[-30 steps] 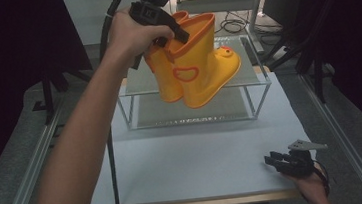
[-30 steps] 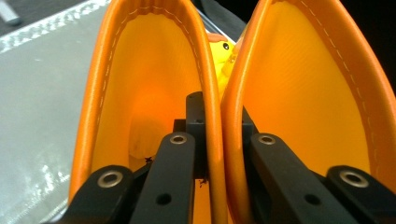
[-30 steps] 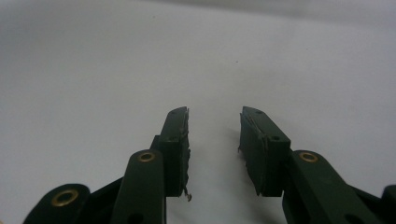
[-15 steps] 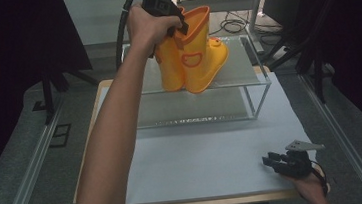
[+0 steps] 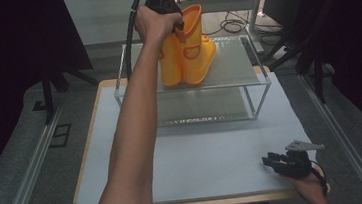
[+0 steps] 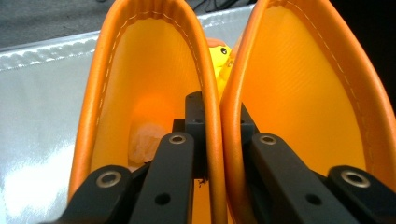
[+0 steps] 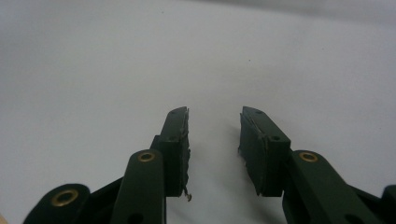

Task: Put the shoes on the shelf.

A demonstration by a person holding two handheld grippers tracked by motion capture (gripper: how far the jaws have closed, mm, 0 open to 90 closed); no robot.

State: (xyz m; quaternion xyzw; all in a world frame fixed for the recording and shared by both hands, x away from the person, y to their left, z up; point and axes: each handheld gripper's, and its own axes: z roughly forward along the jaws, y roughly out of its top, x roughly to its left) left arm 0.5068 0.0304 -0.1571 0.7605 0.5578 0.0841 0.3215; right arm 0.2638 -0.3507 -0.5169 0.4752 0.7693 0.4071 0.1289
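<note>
- A pair of orange rubber boots (image 5: 186, 51) is seen standing upright on the top shelf of a low glass rack (image 5: 251, 70), toward the shelf's left half, toes turned to the right in the high view.
- The two boots are pressed side by side; an orange-edged patch is visible on the side of the nearer boot.
- In the left gripper view, the open tops of both boots are looked into from above, with their inner walls meeting in the middle (image 6: 219, 135).
- A yellow duck figure (image 6: 219, 56) is glimpsed between the two boot tops, farther down.
- Something pale and crumpled (image 6: 144, 140) is seen lying deep inside the left-hand boot of that view; what it is cannot be told.
- The left gripper (image 5: 162, 6) is held above the boot tops by an outstretched arm, and its fingers (image 6: 194, 121) are clenched on the two touching inner walls, one finger inside each boot.
- The boots are thus gripped together at their top edges while their soles appear to rest on the shelf.
- The rack is placed at the far part of the tabletop (image 5: 199, 155), which is covered by a pale sheet; a lower shelf is seen beneath the upper one.
- The right gripper (image 5: 275, 162) is rested at the near right corner of the tabletop, well apart from the rack.
- Its fingers (image 7: 177, 149) are released, with a plain gap between them and only the pale sheet beneath.
</note>
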